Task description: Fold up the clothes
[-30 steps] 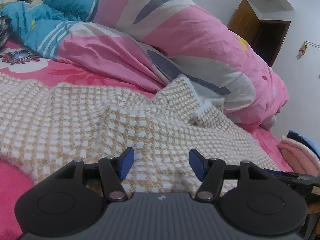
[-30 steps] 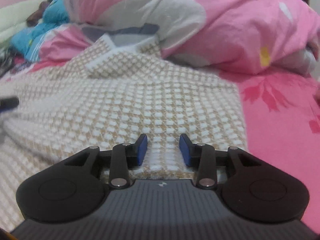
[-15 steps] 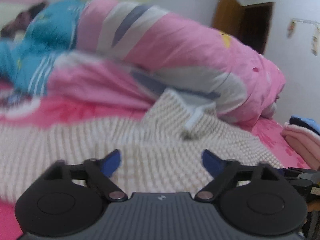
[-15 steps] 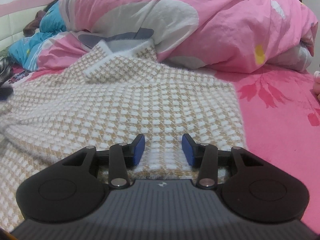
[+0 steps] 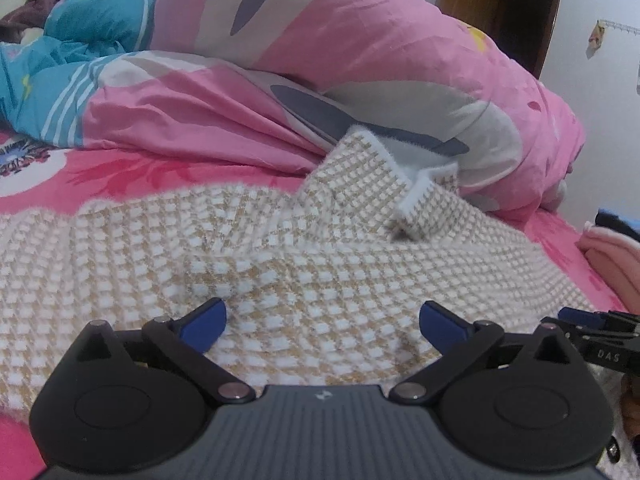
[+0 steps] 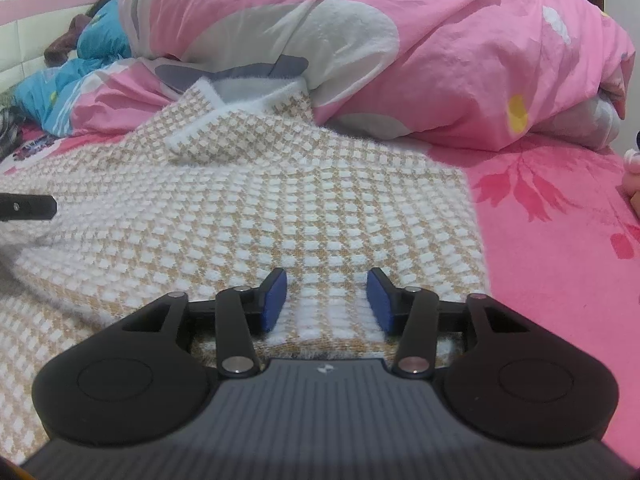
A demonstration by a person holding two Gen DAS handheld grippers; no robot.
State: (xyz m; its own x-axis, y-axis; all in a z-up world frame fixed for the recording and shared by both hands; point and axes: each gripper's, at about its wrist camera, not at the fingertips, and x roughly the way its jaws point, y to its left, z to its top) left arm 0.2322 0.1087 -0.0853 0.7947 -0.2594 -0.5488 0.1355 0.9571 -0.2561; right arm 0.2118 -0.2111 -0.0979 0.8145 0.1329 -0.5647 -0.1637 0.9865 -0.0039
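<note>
Left wrist view
Left tongs [image 5: 322, 326]: spread wide, and they have just been opening further; the blue pads [image 5: 202, 324] touch nothing, with only the knit's surface showing in the gap beneath them.
Garment: a beige-and-white checked knit sweater [image 5: 280, 264] lies spread across the bed, filling the middle of the view from the left edge to the right.
Sweater's far end: a white-edged flap [image 5: 424, 204] is turned up and leans against the quilt.
Quilt: a bulky pink quilt [image 5: 360, 52] with grey and white patches is heaped behind the sweater, with a teal striped part [image 5: 68, 76] at the far left.
Bed sheet: bright pink with a flower print [image 5: 120, 172], showing between the sweater and the quilt.
Right edge: the other tool's black arm with a blue tip [image 5: 592, 330] reaches in over the sweater's near corner; folded pink cloth [image 5: 612, 256] lies beyond it.
Background: a brown door [image 5: 476, 8] stands by a dark doorway.

Right wrist view
Right tongs [image 6: 326, 300]: partly spread, just been opening; the pads [image 6: 274, 300] stand clear of the cloth on either side of the sweater's ribbed hem [image 6: 328, 316], pinching nothing.
Sweater [image 6: 280, 208]: lies flat on the bed, its right edge straight against the pink sheet [image 6: 560, 260].
Quilt [image 6: 440, 40]: piled touching the sweater's far end.
Left edge: a black tool tip [image 6: 28, 206] pokes in over the knit.
</note>
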